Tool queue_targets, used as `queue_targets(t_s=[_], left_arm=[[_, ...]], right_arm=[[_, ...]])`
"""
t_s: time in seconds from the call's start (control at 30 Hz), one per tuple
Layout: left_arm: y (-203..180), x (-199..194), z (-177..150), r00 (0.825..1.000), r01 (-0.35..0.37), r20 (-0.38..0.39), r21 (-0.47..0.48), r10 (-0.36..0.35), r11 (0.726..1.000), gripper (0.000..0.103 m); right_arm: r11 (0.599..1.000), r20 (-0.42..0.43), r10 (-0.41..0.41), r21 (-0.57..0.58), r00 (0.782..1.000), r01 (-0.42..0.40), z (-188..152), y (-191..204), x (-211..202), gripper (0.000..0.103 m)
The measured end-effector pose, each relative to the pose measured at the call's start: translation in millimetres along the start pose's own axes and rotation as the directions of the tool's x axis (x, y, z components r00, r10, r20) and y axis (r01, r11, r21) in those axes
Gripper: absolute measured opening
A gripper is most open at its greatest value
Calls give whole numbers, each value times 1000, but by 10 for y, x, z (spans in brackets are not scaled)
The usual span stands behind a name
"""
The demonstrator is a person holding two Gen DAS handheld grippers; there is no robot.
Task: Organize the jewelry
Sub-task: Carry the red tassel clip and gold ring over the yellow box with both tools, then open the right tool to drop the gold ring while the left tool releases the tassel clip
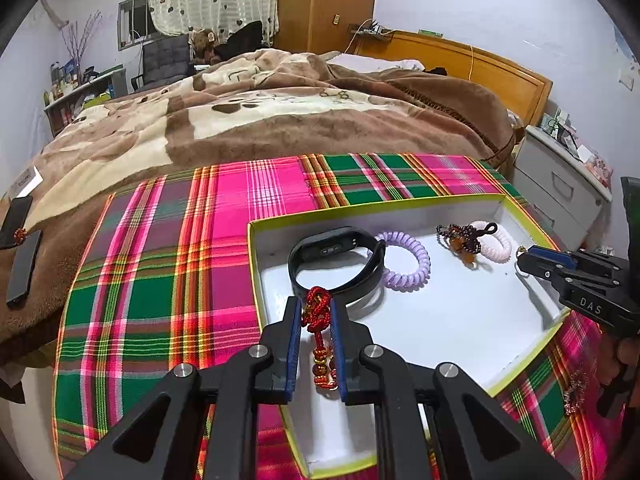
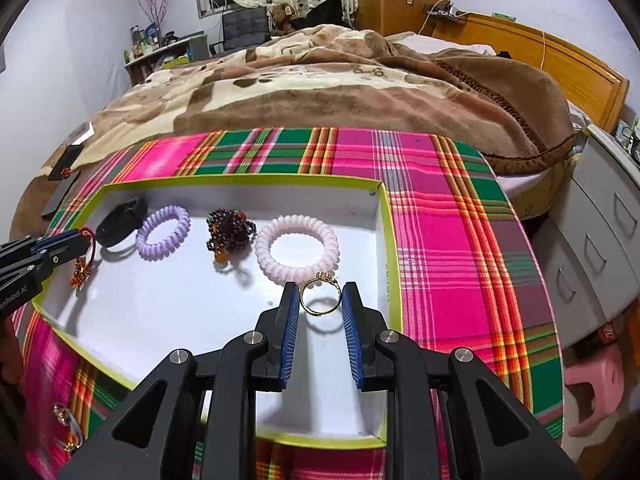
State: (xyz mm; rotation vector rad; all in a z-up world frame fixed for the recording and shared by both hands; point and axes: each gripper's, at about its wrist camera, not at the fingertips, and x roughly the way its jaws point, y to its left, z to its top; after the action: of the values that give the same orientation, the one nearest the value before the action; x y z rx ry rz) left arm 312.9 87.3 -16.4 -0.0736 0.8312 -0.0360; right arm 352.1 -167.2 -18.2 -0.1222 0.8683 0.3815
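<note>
A red knotted cord charm [image 1: 318,312] hung pinched between the left gripper's [image 1: 315,308] blue pads over the white tray's [image 1: 460,328] near-left corner. A gold ring [image 2: 319,295] sat clamped in the right gripper [image 2: 320,294] above the tray's right side. Inside lay a black band [image 1: 336,260], purple coil [image 1: 404,260], bead bracelet [image 1: 460,238] and pink coil [image 2: 297,249].

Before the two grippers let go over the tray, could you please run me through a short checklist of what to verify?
1. Left gripper holds the red knotted charm: ok, pinched between the pads.
2. Right gripper holds the gold ring: ok, it spans the pads.
3. Both pieces are over the white tray: ok.
4. Bare tray floor beneath each piece: ok.
5. Charm clear of the black wristband: cannot tell, they overlap in view.
6. Ring clear of the pink coil bracelet: cannot tell.
</note>
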Motion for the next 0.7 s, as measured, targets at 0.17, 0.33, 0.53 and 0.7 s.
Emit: queue_targets(t_s=[0.17,0.33,0.53,0.7], left_arm=[[-1,45,15,1000,1,-9,-2,-1,1000,15],[-9,54,17,1000,-1,-9,3,1,1000,15],[-13,51,22,1000,3,-9,5,-3,1000,15],[-9,15,23,1000,3,0,2,-3,1000,16]], right_arm=[[1000,-11,-6,-18,1000,6,5,42,57,23],[999,-15,-15,-38,1000,14,15,80,82,23],[999,-15,-25,-45,1000,24,5,93,79,28],[999,-8,-23,-36,1000,23,-8,93,32,30]])
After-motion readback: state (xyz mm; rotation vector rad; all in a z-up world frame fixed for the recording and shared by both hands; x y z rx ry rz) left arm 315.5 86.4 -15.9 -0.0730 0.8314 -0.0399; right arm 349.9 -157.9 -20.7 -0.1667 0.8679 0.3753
